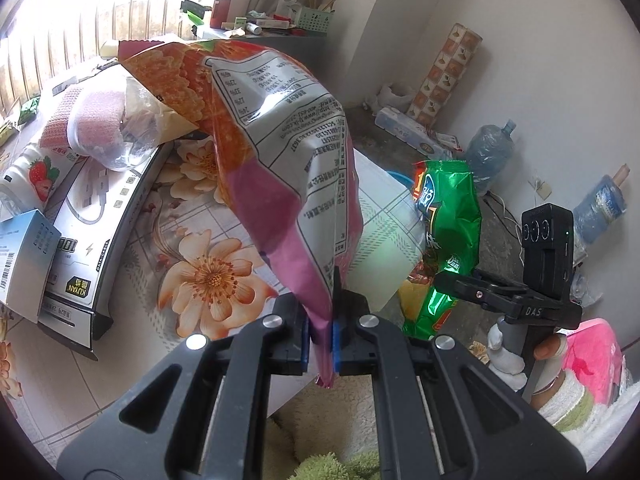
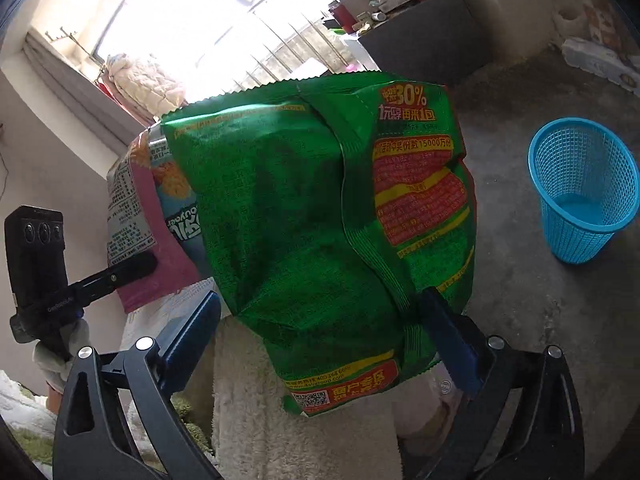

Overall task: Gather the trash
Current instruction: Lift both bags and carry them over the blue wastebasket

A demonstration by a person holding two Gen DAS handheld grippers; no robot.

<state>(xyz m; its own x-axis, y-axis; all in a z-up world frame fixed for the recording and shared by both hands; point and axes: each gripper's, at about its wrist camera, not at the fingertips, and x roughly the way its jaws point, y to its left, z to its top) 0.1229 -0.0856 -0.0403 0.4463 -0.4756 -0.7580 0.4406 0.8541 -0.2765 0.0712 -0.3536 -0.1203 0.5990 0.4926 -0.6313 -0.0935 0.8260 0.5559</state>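
Left gripper [image 1: 320, 338] is clamping the pink snack bag [image 1: 272, 128] while right gripper [image 2: 320, 340] is gaping around the green bag [image 2: 304, 216], blue bin [image 2: 582, 196] looking empty, collecting barely begun.

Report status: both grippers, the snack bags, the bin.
Left gripper shut on pink-orange snack bag. Right gripper open, green chip bag between its jaws. Blue basket bin on floor, empty, unobstructed.
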